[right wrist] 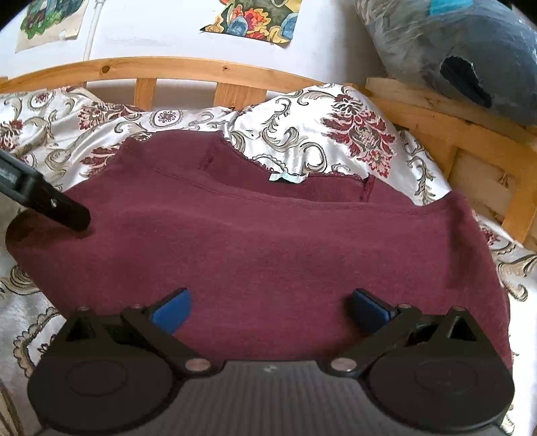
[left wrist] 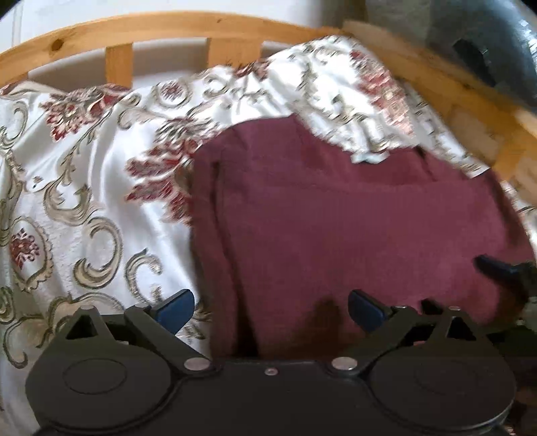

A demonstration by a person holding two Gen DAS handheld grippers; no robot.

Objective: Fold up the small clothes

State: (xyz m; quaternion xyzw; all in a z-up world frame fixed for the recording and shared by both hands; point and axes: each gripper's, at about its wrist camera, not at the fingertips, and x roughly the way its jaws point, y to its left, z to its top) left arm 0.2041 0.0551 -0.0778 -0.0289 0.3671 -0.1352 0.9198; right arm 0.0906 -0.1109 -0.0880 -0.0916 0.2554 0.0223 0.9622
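A maroon knit garment [right wrist: 268, 234] lies spread on a floral bedspread [right wrist: 302, 134], its neckline with a small pale label [right wrist: 285, 177] toward the headboard. It also shows in the left wrist view [left wrist: 352, 218], with its left side folded in. My right gripper [right wrist: 270, 310] is open just above the garment's near hem, holding nothing. My left gripper [left wrist: 270, 310] is open over the garment's left edge, empty. The left gripper's finger [right wrist: 67, 211] rests at the garment's left side in the right wrist view. The right gripper's fingertip [left wrist: 496, 266] shows at the right of the left wrist view.
A wooden slatted headboard [right wrist: 201, 70] runs behind the bed, with a wooden side frame [right wrist: 470, 141] at the right. A grey-blue stuffed bundle [right wrist: 470, 57] sits on that frame. Colourful pictures [right wrist: 258, 20] hang on the white wall.
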